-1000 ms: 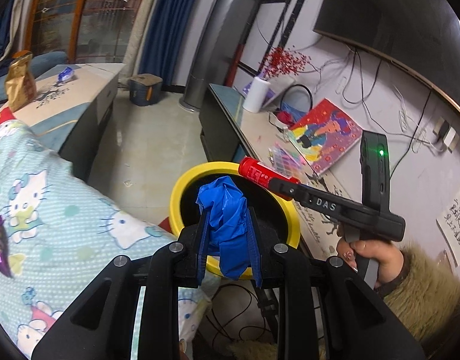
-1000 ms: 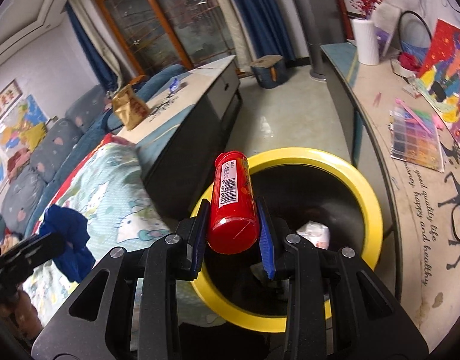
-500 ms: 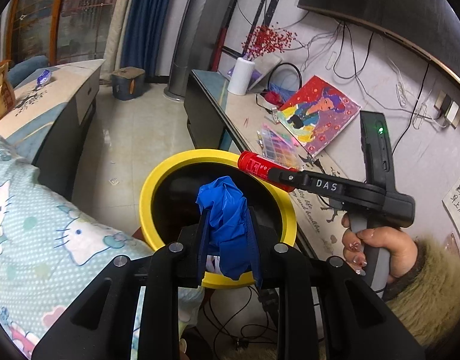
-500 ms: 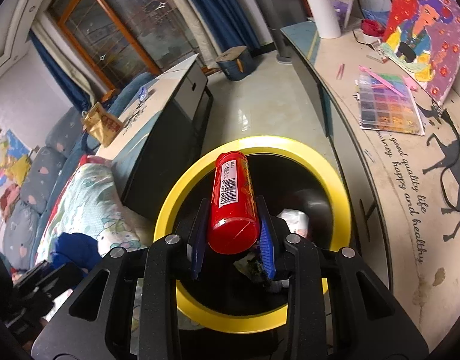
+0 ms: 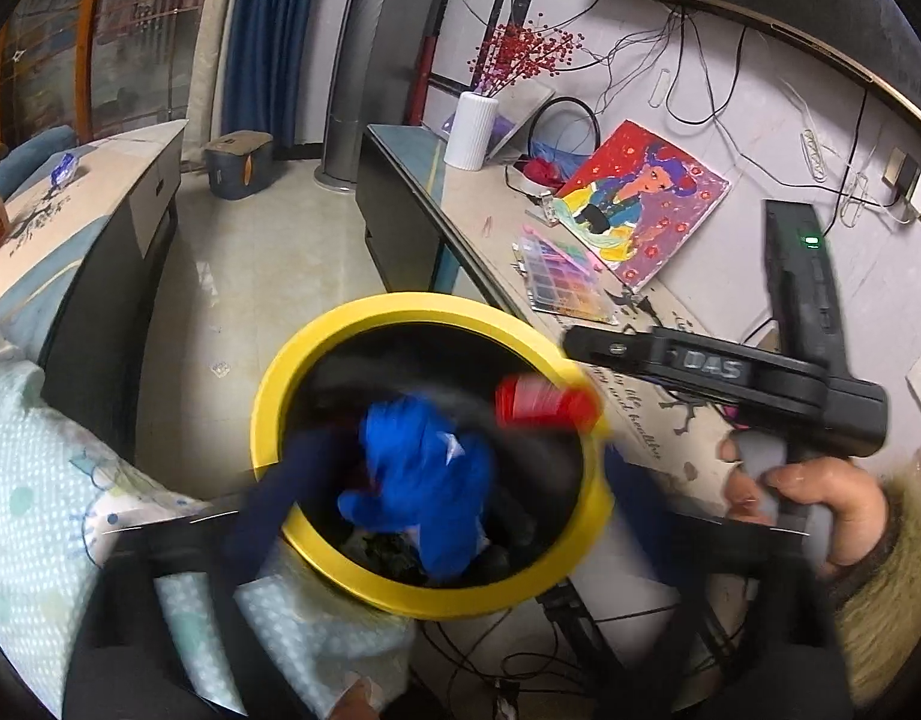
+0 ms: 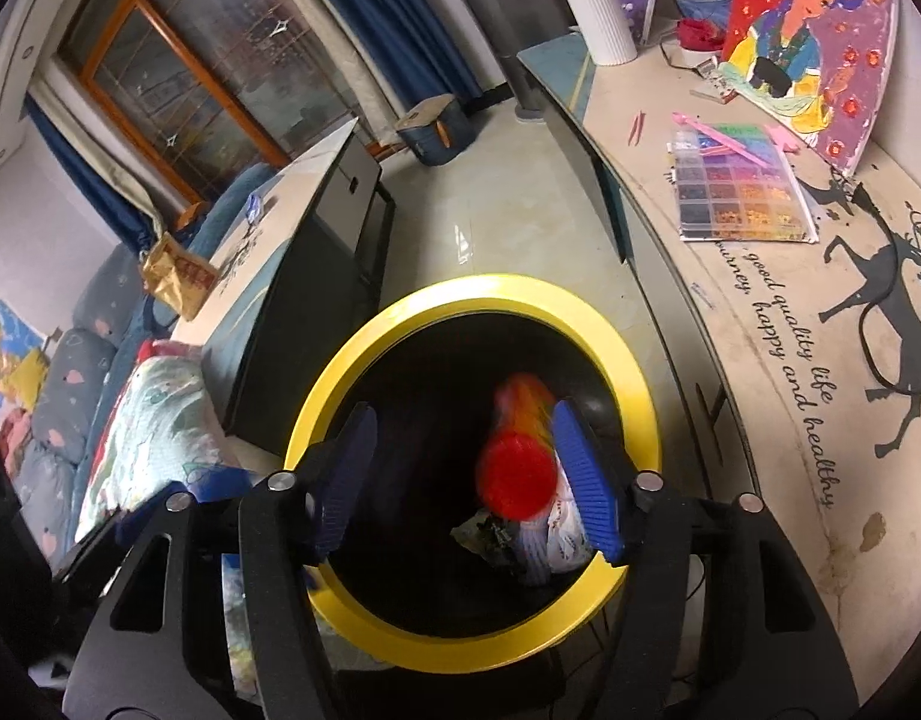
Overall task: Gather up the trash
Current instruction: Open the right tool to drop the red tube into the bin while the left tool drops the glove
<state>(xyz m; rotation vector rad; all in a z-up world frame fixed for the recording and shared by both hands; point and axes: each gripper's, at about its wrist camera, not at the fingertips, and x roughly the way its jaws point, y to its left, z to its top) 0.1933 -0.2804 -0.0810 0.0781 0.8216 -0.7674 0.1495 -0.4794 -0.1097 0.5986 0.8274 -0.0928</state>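
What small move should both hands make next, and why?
Probably lift both grippers back from the yellow bin. Both sets of fingers are opening; the red can and blue wrapper are blurred, seemingly falling inside the rim, so nothing appears held now.

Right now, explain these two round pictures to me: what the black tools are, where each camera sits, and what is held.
No robot here: a person holds a two-finger gripper in each hand, each with a fisheye camera looking along its fingers. Both point down into a yellow-rimmed bin. One picture is from the left gripper, which is opening over a blue bag dropping, blurred. It also shows the right gripper. The other is from the right gripper, opening too, its red can slipping free between the fingers.
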